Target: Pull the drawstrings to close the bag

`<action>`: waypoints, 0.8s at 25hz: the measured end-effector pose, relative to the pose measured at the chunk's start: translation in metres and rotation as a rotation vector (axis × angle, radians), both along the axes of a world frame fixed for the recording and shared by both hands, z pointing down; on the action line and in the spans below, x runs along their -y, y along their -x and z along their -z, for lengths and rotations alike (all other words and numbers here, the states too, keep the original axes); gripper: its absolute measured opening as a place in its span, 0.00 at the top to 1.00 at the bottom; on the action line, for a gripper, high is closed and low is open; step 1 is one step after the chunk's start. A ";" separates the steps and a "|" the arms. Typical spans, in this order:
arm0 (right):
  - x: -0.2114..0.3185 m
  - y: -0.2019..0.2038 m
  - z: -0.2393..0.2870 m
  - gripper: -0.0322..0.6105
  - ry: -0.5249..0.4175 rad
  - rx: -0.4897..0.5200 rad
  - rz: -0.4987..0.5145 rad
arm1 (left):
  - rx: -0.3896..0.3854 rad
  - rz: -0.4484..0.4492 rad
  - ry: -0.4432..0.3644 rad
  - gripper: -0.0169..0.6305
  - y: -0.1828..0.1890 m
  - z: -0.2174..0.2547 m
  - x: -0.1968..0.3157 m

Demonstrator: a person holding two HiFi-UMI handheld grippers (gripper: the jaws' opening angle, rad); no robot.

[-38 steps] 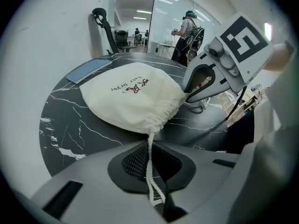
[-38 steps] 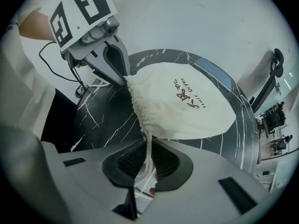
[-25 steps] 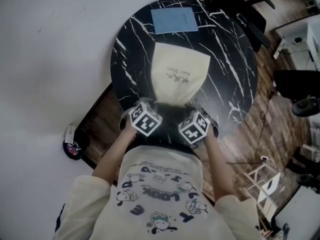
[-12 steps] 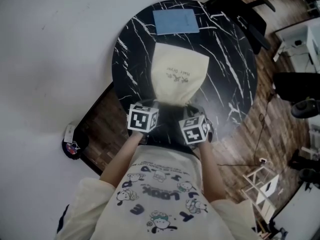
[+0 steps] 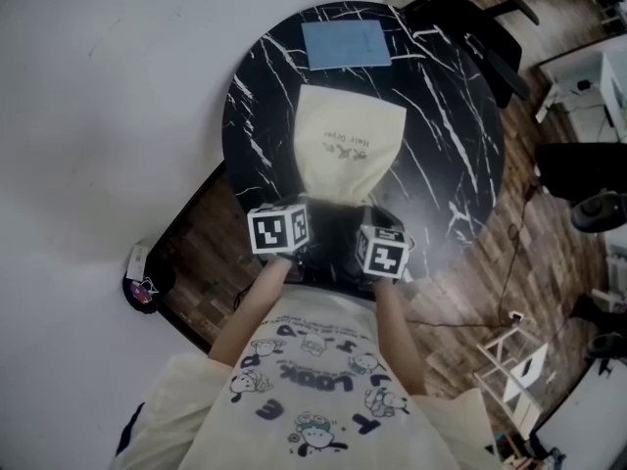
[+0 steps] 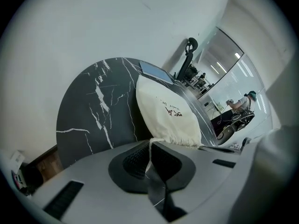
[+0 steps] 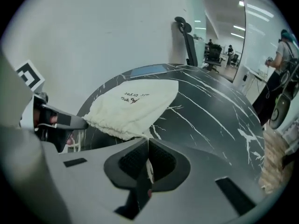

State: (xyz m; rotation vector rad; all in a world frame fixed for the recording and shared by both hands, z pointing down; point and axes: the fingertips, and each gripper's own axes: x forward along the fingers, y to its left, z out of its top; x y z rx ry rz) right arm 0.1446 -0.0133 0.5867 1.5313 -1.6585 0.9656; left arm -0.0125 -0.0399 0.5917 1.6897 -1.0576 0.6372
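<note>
A cream drawstring bag [image 5: 345,145] with dark print lies on the round black marble table [image 5: 451,135], its gathered mouth toward the near edge. My left gripper [image 5: 296,215] sits at the mouth's left corner, shut on a white drawstring [image 6: 150,146] that runs from the bag [image 6: 166,112] into the jaws. My right gripper [image 5: 364,225] is at the mouth's right corner, shut on the other drawstring [image 7: 148,164], with the puckered mouth of the bag [image 7: 128,107] just ahead. The left gripper [image 7: 70,122] also shows at the left of the right gripper view.
A blue sheet [image 5: 343,42] lies at the table's far edge, beyond the bag. Black office chairs [image 5: 470,8] stand behind the table to the right. A white wall runs along the left, wooden floor lies below, and a person [image 6: 243,101] stands in the background.
Both grippers have drawn closer together and shifted slightly toward the person. The bag's mouth has bunched narrower between them.
</note>
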 end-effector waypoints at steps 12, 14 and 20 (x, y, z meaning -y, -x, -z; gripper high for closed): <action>-0.013 -0.031 -0.017 0.92 0.032 0.044 -0.200 | -0.037 0.079 0.082 0.90 0.018 -0.016 -0.008; -0.014 -0.036 -0.017 0.92 0.031 0.045 -0.226 | -0.028 0.083 0.077 0.90 0.020 -0.016 -0.007; -0.021 -0.052 -0.019 0.92 0.040 0.088 -0.319 | -0.036 0.145 0.098 0.90 0.034 -0.020 -0.005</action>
